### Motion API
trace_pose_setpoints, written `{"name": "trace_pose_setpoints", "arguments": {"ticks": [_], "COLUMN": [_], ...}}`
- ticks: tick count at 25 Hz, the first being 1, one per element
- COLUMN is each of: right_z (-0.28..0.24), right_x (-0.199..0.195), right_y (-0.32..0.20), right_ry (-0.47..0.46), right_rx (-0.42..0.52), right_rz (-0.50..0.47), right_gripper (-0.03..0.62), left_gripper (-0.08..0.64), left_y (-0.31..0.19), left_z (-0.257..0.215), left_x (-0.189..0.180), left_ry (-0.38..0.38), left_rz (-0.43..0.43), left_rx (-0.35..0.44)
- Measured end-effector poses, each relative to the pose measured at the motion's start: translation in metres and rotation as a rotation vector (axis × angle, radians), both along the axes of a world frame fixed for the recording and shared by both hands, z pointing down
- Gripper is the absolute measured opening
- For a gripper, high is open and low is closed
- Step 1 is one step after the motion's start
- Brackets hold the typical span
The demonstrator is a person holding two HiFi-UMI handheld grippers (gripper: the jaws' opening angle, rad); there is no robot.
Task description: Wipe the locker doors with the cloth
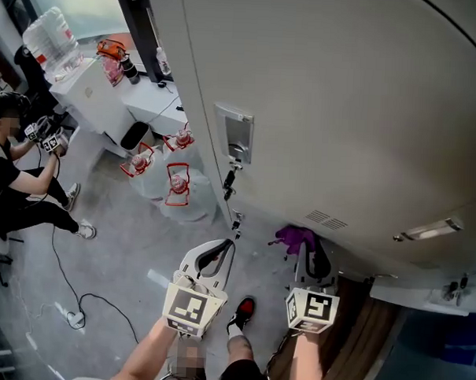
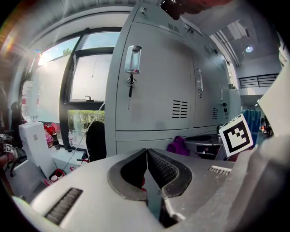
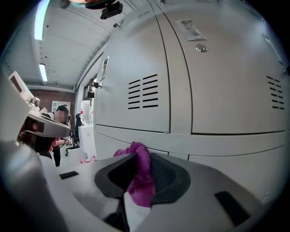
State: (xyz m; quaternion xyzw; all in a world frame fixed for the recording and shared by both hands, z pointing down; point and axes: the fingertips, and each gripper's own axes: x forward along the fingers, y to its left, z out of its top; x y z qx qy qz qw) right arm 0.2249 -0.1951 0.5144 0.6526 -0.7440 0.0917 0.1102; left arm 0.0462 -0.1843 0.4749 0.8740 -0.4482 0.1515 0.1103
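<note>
Grey locker doors [image 1: 344, 111] fill the right of the head view, one with a latch plate and hanging key [image 1: 236, 143]. My right gripper [image 1: 308, 250] is shut on a purple cloth [image 1: 296, 239], which it holds low and close to the lockers' bottom panel. In the right gripper view the cloth [image 3: 141, 174] bulges up between the dark pads, with vented doors [image 3: 140, 93] just ahead. My left gripper [image 1: 226, 248] is beside it to the left, shut with nothing in it. In the left gripper view its pads [image 2: 158, 170] meet, facing the door with the latch [image 2: 131, 61].
Several large water bottles [image 1: 175, 186] stand on the floor by the lockers' left corner. A white cabinet [image 1: 93, 92] carries another bottle [image 1: 52, 39]. A seated person [image 1: 18, 176] is at far left. A cable [image 1: 83, 304] lies on the floor.
</note>
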Motion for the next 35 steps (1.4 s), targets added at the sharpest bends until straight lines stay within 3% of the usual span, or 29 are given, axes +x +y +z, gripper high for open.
{"name": "trace_pose_setpoints", "arguments": {"ticks": [9,17,35], "right_z": [0.001,0.002,-0.038], "right_x": [0.028,0.029,-0.008], "right_y": [0.011,0.013,0.051], "right_ry": [0.000,-0.003,-0.006], "right_rx": [-0.001,-0.006,0.049], "right_rz": [0.055,0.070,0.081], "right_gripper": [0.100,0.100,0.098], "left_gripper": [0.028,0.026,0.026], "left_y": [0.007,0.010,0.023], "left_z": [0.003,-0.002,-0.020], "left_x": [0.019,0.019,-0.006], "left_ry": [0.001,-0.004,0.014], "left_rz": [0.034,0.045,0.079], "left_rx": [-0.004,0.001,0.037]}}
